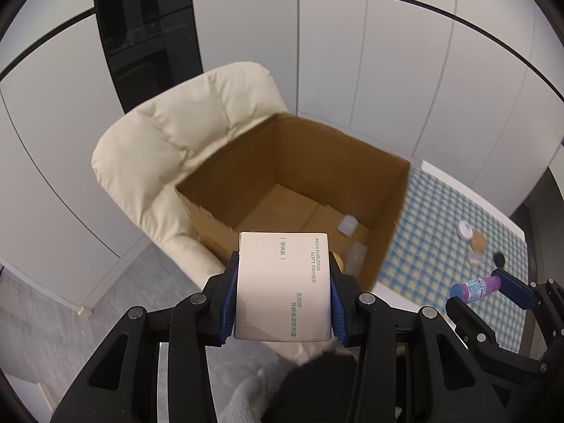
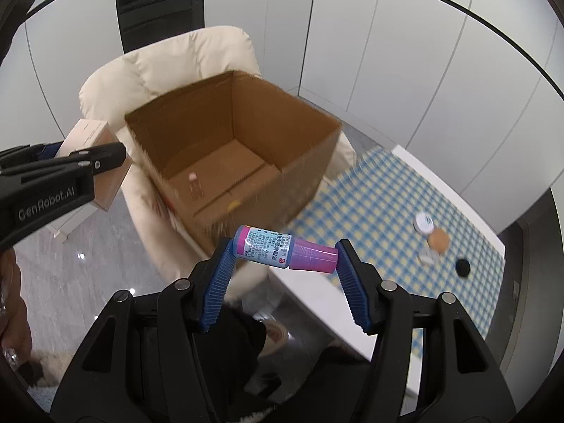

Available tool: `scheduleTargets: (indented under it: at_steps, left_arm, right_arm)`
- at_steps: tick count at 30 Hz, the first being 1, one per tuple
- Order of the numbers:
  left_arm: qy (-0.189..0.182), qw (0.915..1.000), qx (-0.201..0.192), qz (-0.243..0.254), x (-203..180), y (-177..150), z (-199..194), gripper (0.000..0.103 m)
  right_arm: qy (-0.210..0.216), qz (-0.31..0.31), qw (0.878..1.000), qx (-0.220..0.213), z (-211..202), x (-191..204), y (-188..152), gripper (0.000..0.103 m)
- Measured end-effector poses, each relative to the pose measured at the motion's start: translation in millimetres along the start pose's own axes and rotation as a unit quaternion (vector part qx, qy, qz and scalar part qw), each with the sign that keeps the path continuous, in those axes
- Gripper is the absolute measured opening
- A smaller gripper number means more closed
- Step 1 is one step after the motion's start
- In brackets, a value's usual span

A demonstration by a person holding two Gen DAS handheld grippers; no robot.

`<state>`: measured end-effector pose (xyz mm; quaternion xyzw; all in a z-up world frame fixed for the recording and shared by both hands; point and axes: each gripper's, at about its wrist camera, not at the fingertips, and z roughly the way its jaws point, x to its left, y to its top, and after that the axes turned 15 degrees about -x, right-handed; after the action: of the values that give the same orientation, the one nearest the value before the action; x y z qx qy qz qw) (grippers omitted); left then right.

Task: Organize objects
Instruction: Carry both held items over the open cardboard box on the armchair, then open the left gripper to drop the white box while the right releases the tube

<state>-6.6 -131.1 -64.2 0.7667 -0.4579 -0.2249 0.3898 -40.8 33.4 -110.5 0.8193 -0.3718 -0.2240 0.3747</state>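
Left wrist view: the left gripper (image 1: pixel 283 294) clamps a pale, flat rectangular primer carton (image 1: pixel 283 283) just short of the near rim of an open brown cardboard box (image 1: pixel 389 218) — its floor mostly bare, a few small items lying in it.

Right wrist view: the right gripper (image 2: pixel 283 259) pinches a small purple-and-blue labelled bottle (image 2: pixel 285 249) end to end, over the edge of the blue-and-yellow checked tablecloth (image 2: pixel 370 204) — near the box's corner.
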Motion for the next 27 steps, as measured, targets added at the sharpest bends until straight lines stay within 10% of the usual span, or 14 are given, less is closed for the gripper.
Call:
scheduleTargets:
  at_steps: [27]
  left_arm:
    - [0.017, 0.9996, 0.009, -0.02, 13.4, 39.6, 113.4, 0.051]
  right_arm:
    - [0.024, -0.024, 0.999, 0.006, 139.3, 20.5, 63.7, 0.065]
